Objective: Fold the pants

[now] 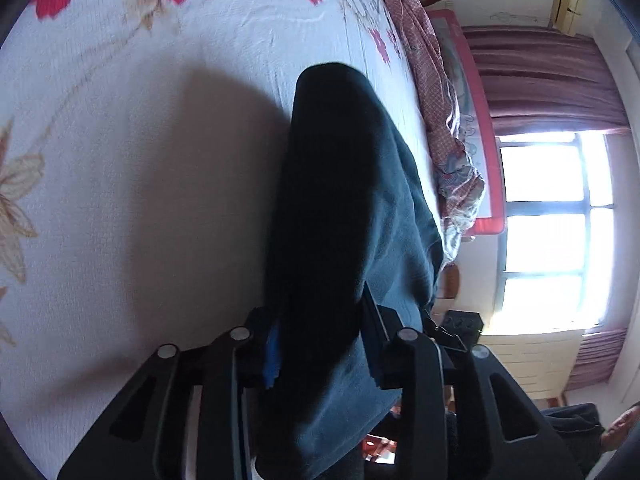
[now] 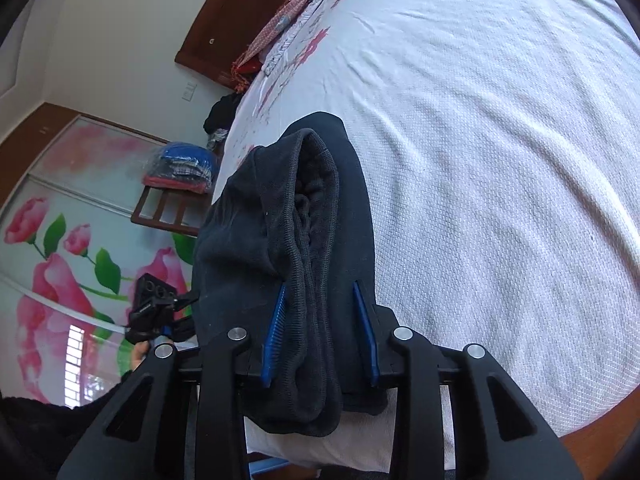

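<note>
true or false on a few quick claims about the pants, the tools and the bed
1. The left tool is clamped on the dark pants. True.
2. The right tool is open and holds nothing. False: it is shut on the pants' ribbed edge.
3. The bedspread is white with red flowers. True.
4. The pants lie flat and fully spread on the bed. False: they are bunched in both tools.
5. The curtain covers the whole window. False: bright panes show below it.

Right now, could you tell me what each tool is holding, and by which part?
Both hold the dark pants: the right tool clamps the ribbed waistband; the left tool clamps bunched fabric, part unclear.
</note>
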Motion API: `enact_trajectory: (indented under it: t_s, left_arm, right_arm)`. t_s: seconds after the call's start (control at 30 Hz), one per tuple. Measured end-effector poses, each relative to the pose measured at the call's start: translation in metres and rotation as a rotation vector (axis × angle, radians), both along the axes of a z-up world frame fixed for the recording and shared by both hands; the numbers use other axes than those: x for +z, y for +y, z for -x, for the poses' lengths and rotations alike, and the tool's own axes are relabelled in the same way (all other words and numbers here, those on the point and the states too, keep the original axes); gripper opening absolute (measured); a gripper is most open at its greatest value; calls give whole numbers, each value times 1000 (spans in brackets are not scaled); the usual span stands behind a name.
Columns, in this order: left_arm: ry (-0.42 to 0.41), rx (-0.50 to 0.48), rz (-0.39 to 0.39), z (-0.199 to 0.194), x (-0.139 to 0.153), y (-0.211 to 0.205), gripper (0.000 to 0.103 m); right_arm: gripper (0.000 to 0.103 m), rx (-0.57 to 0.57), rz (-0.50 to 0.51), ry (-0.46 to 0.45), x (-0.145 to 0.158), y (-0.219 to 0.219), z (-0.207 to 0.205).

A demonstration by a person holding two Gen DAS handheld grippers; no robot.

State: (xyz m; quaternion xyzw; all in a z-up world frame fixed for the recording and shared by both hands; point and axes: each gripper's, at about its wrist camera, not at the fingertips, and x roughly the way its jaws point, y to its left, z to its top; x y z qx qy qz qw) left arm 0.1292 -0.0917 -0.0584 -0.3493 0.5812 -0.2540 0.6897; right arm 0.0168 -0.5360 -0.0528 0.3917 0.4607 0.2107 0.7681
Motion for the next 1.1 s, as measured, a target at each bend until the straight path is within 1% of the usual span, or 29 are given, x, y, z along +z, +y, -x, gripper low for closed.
enact_trajectory:
  t_s: [0.03,0.07,0.1,0.13,0.17,0.23,0.27,0.3,0.33,0.37,0.4,0.43,0.47,0.5,0.57,0.63,0.67,0.73,0.87,0.93,0.97,1.03,1.1]
  left_arm:
    - [-61,-4,-110,3,14,-4,65]
    - [-137,-9,-196,6,28,-9,94]
    - [-161,-20,-227,7,34,-14,101]
    - [-145,-45,-227,4,33,-19,101]
    - [-116,-61,-181,-1,29,-21,101]
    - [-28,-82,-59,-7,11,-26,100]
    - [0,-50,-7,-8,1,-26,99]
    - [-12,-25,39,-8,3,-23,91]
    - [-10,-20,90,-9,2,-23,77]
    - [24,-5,84,-10,-2,-24,52]
    - [43,13,83,-10,-5,-21,35]
    - [56,11,134,-11,-11,-18,28]
    - [59,17,162,-10,-13,-14,21]
    - [52,18,170,-9,-12,-15,18]
    - [18,23,156,-7,-5,-20,15]
    - [-20,20,170,-6,4,-25,14]
    - [-40,14,169,-6,11,-27,14]
    - [-69,0,195,-11,28,-29,14]
    - [-123,-6,205,-27,61,-22,14]
    - [-155,-3,216,-36,73,-12,14]
    - [-173,1,214,-40,79,-4,14]
    - [-206,9,204,-50,91,11,14]
    - [-237,24,187,-58,101,36,14]
  right_arm:
    - [32,4,1,-2,1,0,-1]
    - [32,3,-3,4,-1,-1,-1]
    - [32,1,-7,4,-2,-2,-1]
    - [32,2,-5,2,-1,-1,-2]
    - [32,0,-4,1,-2,-2,-1]
    - [32,-6,-6,-1,-3,-4,1]
    - [32,-7,-3,-2,-3,-5,2]
    - [32,-7,1,-3,-3,-4,2]
    - [32,-5,4,-2,-2,-4,2]
    - [32,-1,7,-4,-1,-4,1]
    - [32,2,8,-5,-1,-4,1]
    - [32,5,14,-8,0,-3,1]
    - [32,10,22,-16,3,-1,1]
    - [31,11,31,-26,7,1,2]
    - [27,7,50,-39,17,3,3]
    - [26,15,76,-57,31,7,4]
    - [25,24,95,-58,38,10,3]
    - [24,49,137,-68,53,16,-4]
    - [22,82,172,-108,82,26,-26]
    - [22,99,180,-131,94,34,-42]
    - [20,105,188,-146,100,38,-52]
    - [18,113,195,-162,109,48,-73]
    - [18,124,186,-185,115,62,-97]
